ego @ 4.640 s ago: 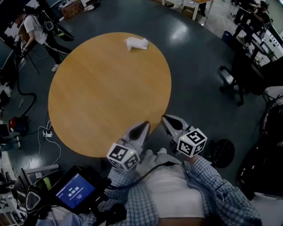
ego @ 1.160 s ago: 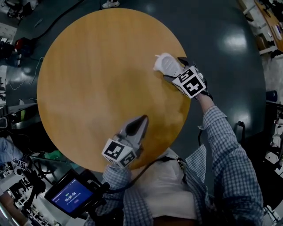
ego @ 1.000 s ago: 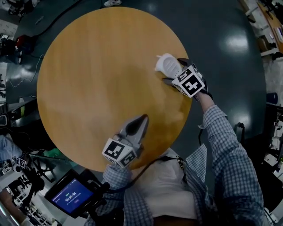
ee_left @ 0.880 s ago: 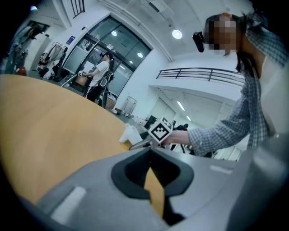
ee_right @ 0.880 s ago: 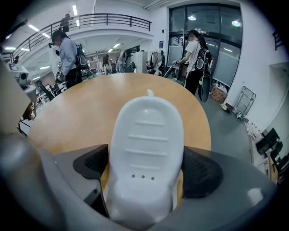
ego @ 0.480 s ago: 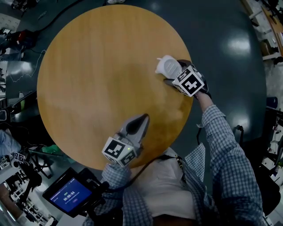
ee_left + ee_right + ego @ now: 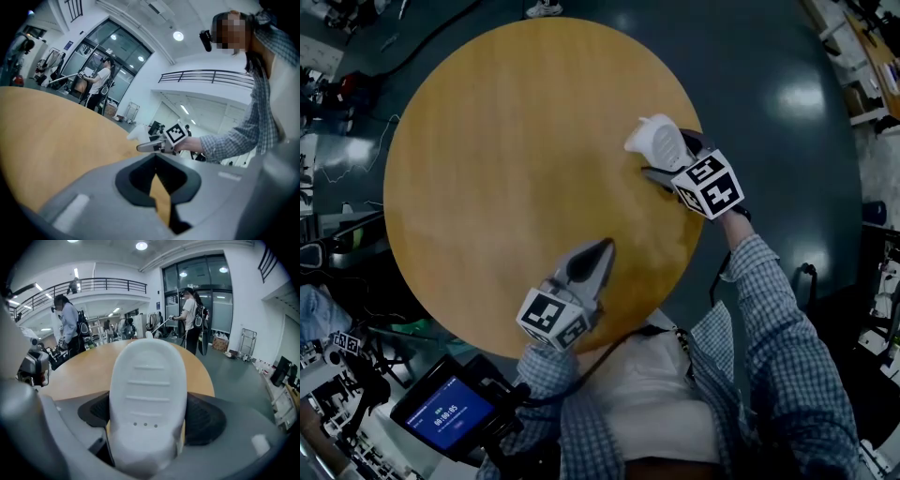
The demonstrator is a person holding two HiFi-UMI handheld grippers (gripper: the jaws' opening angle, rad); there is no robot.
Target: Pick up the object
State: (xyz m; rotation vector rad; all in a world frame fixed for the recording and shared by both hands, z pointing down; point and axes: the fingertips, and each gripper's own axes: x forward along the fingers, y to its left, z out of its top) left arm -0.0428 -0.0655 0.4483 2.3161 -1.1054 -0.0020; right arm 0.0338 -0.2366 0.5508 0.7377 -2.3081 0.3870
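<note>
A white shoe-like object [image 7: 654, 141] with a ribbed sole is at the right edge of the round wooden table [image 7: 516, 141]. My right gripper [image 7: 667, 161] is shut on it. In the right gripper view the sole [image 7: 147, 394] fills the space between the dark pads [image 7: 206, 420], sole facing the camera. My left gripper [image 7: 600, 251] hovers over the table's near edge, shut, holding nothing. The left gripper view shows its jaws [image 7: 157, 164] together, and the right gripper [image 7: 154, 146] with the white object [image 7: 136, 133] farther off.
Dark floor surrounds the table. A handheld screen [image 7: 450, 412] hangs at the person's lower left. Cables and gear [image 7: 328, 84] lie on the floor at the left. People stand beyond the table [image 7: 192, 310] in the right gripper view.
My right gripper went from near the body to the white object and shut on it. In the last second it drew slightly back with the object. The left gripper stayed put.
</note>
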